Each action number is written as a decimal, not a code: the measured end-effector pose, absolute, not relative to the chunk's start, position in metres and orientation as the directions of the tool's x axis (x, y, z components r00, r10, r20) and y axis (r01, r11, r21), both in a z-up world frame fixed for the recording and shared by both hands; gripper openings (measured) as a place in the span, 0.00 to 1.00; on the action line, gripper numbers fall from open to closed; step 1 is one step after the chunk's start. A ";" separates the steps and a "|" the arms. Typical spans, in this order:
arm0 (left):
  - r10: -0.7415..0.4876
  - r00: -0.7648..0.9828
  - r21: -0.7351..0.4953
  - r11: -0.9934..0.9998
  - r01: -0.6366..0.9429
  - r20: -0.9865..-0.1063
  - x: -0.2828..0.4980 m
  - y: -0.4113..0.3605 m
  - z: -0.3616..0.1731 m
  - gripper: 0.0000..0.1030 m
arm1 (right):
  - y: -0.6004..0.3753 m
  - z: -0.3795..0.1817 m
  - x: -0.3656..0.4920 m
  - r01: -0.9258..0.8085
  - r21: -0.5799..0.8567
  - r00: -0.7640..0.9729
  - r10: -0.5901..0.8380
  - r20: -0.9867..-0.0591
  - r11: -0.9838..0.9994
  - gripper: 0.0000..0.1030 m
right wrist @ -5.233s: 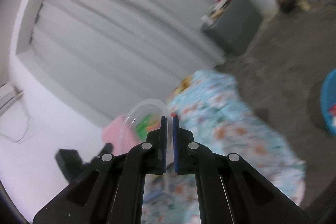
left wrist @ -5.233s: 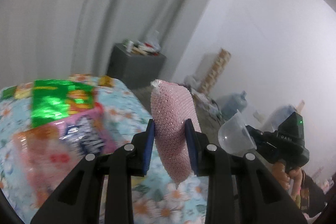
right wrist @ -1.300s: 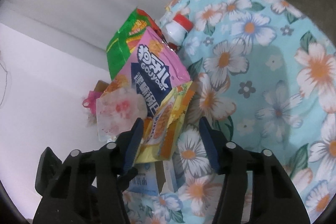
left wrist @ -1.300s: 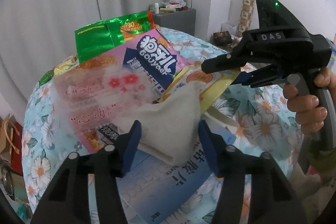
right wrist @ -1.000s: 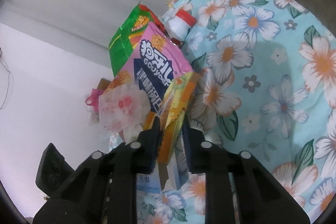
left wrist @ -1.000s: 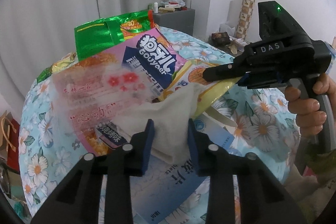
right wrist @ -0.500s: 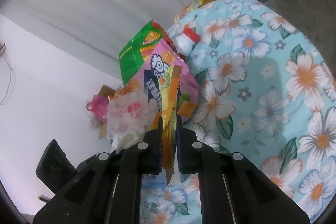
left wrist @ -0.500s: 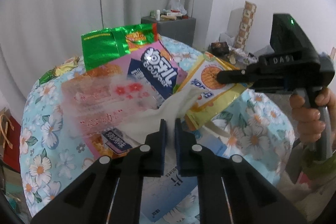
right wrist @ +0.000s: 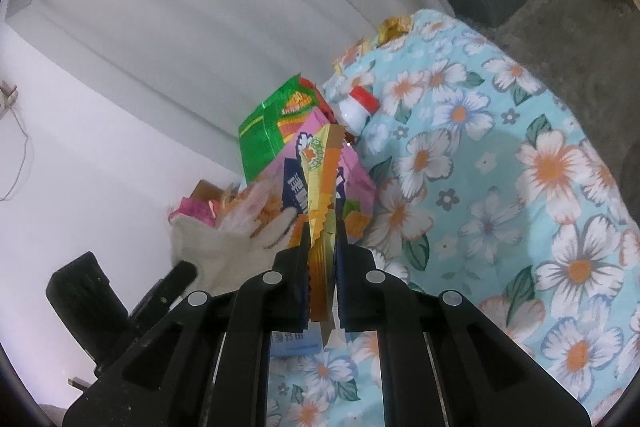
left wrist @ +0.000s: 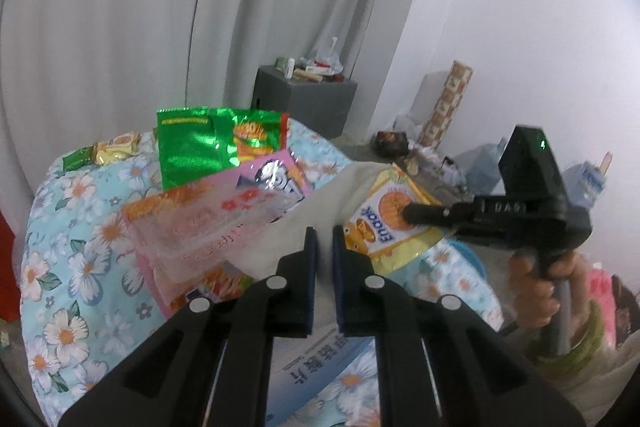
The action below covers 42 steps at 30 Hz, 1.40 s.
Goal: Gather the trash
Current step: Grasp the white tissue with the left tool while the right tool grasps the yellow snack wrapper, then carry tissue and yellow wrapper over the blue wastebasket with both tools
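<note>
My left gripper (left wrist: 324, 239) is shut on a white cloth-like wipe (left wrist: 316, 211) and holds it above the floral tablecloth (left wrist: 76, 267). My right gripper (right wrist: 322, 231) is shut on a yellow-orange snack packet (right wrist: 320, 183), lifted off the table; the packet also shows in the left wrist view (left wrist: 394, 223), pinched by the right gripper (left wrist: 408, 213). A green snack bag (left wrist: 208, 151), a pink snack bag (left wrist: 276, 179) and a clear printed wrapper (left wrist: 200, 227) lie on the table.
A blue-and-white box (left wrist: 320, 363) lies under my left gripper. A white bottle with a red cap (right wrist: 358, 105) and small gold wrappers (left wrist: 116, 147) sit at the table's far side. A grey cabinet (left wrist: 304, 99) stands by the curtain.
Both grippers closed from open: the left on the white wipe, the right on the yellow-orange packet. Both have since lifted their items up from the pile.
</note>
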State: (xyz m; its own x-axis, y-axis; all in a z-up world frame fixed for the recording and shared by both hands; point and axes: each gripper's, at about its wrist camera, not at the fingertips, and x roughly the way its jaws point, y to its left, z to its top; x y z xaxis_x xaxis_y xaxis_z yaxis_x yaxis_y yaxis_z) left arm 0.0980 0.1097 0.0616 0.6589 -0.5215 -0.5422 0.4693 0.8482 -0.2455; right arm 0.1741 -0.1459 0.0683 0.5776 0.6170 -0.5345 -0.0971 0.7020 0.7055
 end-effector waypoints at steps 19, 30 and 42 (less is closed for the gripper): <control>-0.640 0.640 -0.397 0.768 0.503 -0.426 0.097 0.115 0.099 0.07 | -0.171 0.082 0.159 -0.080 0.720 0.638 0.591 -0.494 0.689 0.08; -0.706 0.604 -0.455 0.705 0.544 -0.370 0.100 0.109 0.113 0.07 | -0.184 0.083 0.151 -0.070 0.735 0.656 0.586 -0.476 0.675 0.08; -0.711 0.587 -0.428 0.702 0.569 -0.387 0.108 0.091 0.110 0.07 | -0.202 0.089 0.136 -0.058 0.742 0.689 0.564 -0.455 0.668 0.08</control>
